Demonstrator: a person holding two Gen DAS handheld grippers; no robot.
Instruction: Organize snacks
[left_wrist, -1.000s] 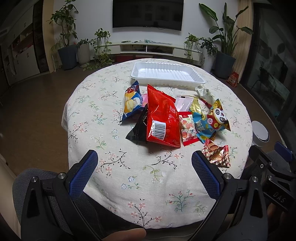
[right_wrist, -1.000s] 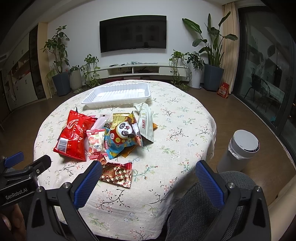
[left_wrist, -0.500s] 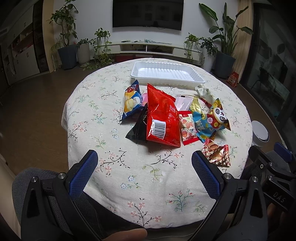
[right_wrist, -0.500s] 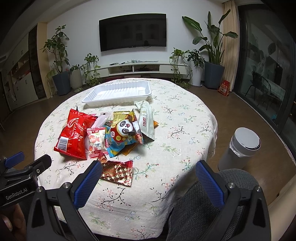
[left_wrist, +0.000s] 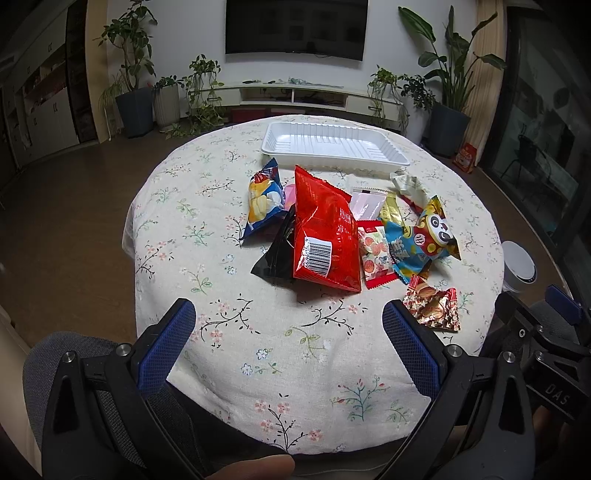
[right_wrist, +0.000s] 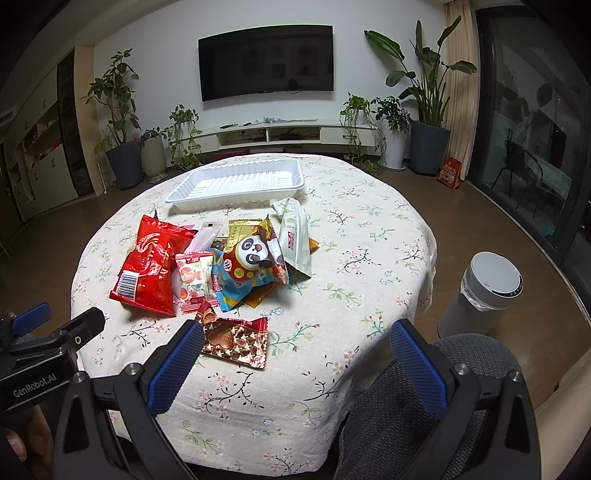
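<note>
Change: over the last second my right gripper has crept forward and lower toward the snack pile; the star-patterned packet now lies just beside my left-side pad. My left gripper has not shifted, and no snack has moved.
Meaning for the task: I judge this the opening of the job, an approach before a first pick. Nothing is sorted yet.
Snacks: the pile sits mid-table, between me and the tray. The red bag lies barcode up, overlapping a black packet. Left of it is the blue chip bag. Right of it are the strawberry packet, the panda bag, a pink sachet and a white-green packet.
Nearest piece: the star-patterned packet lies apart from the pile, flat on the cloth, closest to my right gripper.
Tray: the white tray stands at the far side, with nothing in it, just beyond the pile.
Left claw: jaws spread wide, blue pads well apart, holding and touching nothing, hanging over the near table edge.
Right claw: jaws likewise spread wide, gripping nothing; whether the left-side pad touches the packet I cannot tell.
Table: round, under a floral tablecloth.
Beyond: a white bin on the floor to my right.
</note>
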